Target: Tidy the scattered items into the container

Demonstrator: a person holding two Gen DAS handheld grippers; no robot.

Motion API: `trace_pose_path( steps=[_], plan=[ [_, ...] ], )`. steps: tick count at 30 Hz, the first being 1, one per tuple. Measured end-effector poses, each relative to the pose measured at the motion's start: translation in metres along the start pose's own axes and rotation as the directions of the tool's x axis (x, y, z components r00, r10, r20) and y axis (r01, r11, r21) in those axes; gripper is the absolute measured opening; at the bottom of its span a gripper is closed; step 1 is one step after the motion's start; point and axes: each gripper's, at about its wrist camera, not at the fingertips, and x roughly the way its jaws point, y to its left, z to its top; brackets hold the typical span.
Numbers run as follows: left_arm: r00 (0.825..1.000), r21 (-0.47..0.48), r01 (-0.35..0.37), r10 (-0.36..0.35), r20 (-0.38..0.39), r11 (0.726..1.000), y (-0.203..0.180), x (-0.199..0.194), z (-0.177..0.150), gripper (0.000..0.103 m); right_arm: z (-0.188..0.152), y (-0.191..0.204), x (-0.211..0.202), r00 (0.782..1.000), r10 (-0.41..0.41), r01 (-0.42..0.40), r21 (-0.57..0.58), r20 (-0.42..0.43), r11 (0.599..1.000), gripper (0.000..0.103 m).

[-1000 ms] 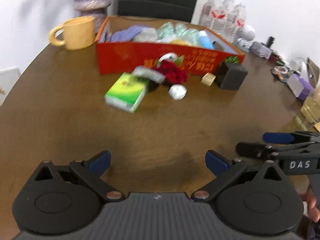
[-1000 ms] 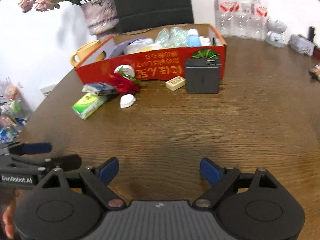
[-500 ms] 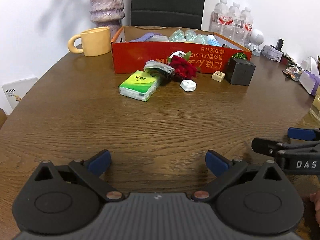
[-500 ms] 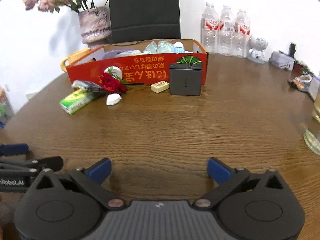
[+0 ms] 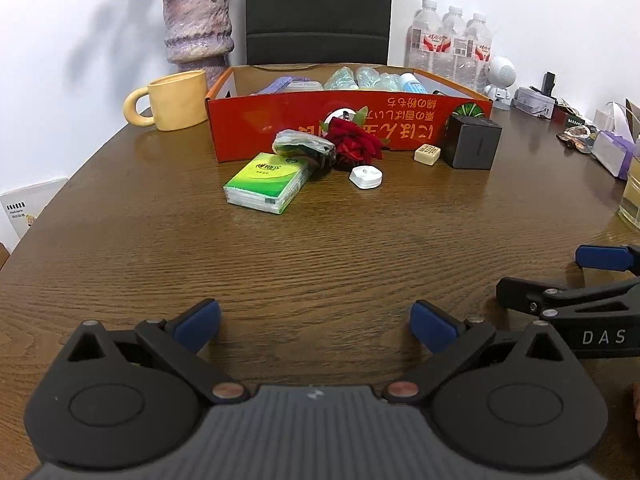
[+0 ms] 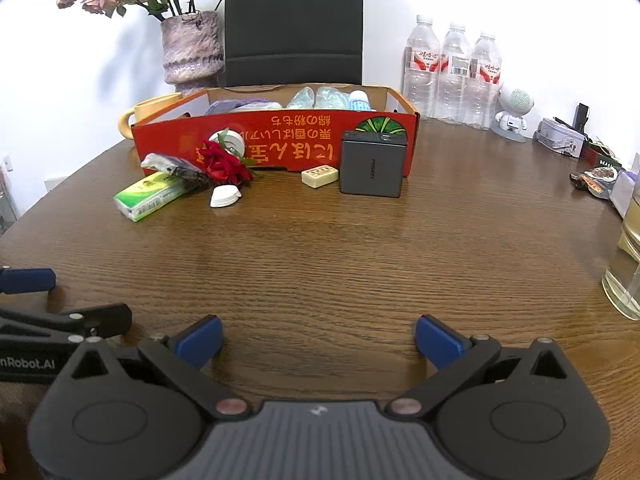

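Note:
A red cardboard box (image 5: 260,128) (image 6: 280,148) stands at the table's far side with several items inside. In front of it lie a green tissue pack (image 5: 266,182) (image 6: 150,196), a clear-wrapped dark packet (image 5: 302,146) (image 6: 176,168), a red rose (image 5: 354,144) (image 6: 224,164), a white round piece (image 5: 365,177) (image 6: 225,196), a cream tile (image 5: 427,153) (image 6: 319,176) and a dark grey cube (image 5: 472,142) (image 6: 372,164). My left gripper (image 5: 316,326) and right gripper (image 6: 318,340) are both open and empty, low over the near table, far from the items.
A yellow mug (image 5: 176,100) and a purple vase (image 5: 198,26) stand left of the box. A black chair (image 5: 318,12) is behind it. Water bottles (image 6: 452,76), a small white robot figure (image 6: 514,114), clutter and a glass (image 6: 628,256) are at the right.
Both grippers have tilted up and drawn back a little, so the box and items sit farther off and more of the wall shows. Nothing on the table has moved.

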Motion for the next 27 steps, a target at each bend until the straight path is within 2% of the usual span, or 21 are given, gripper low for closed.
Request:
trace_pose_path(
  steps=[10,14,16,19,22,27],
  plan=[
    [1.000,0.002,0.004,-0.004,-0.001,1.000,0.001,0.002,0.003,0.103,0.001,0.001,0.001,1.000,-0.005,0.005,0.004,0.000,1.000,0.103],
    [0.997,-0.041,0.078,-0.078,0.010,0.996,0.016,0.002,0.022,0.103,0.005,-0.001,0.003,1.000,0.012,-0.012,-0.007,-0.021,1.000,0.103],
    [0.997,-0.032,0.074,-0.074,0.016,0.997,0.024,0.009,0.037,0.103,0.014,-0.002,0.007,0.997,0.039,-0.041,-0.023,-0.060,0.999,0.102],
    [0.997,-0.001,0.068,-0.068,0.020,0.998,0.034,0.028,0.059,0.103,0.029,-0.007,0.011,0.996,0.067,-0.068,-0.024,-0.052,0.997,0.094],
    [0.995,0.008,0.100,-0.100,-0.008,0.995,0.043,0.058,0.078,0.096,0.043,-0.008,0.018,0.996,0.085,-0.086,-0.030,-0.038,0.996,0.087],
    [0.999,0.058,0.049,-0.048,-0.020,0.997,0.043,0.090,0.090,0.090,0.069,-0.001,0.034,0.993,0.111,-0.112,-0.058,-0.027,0.992,0.076]
  ],
)
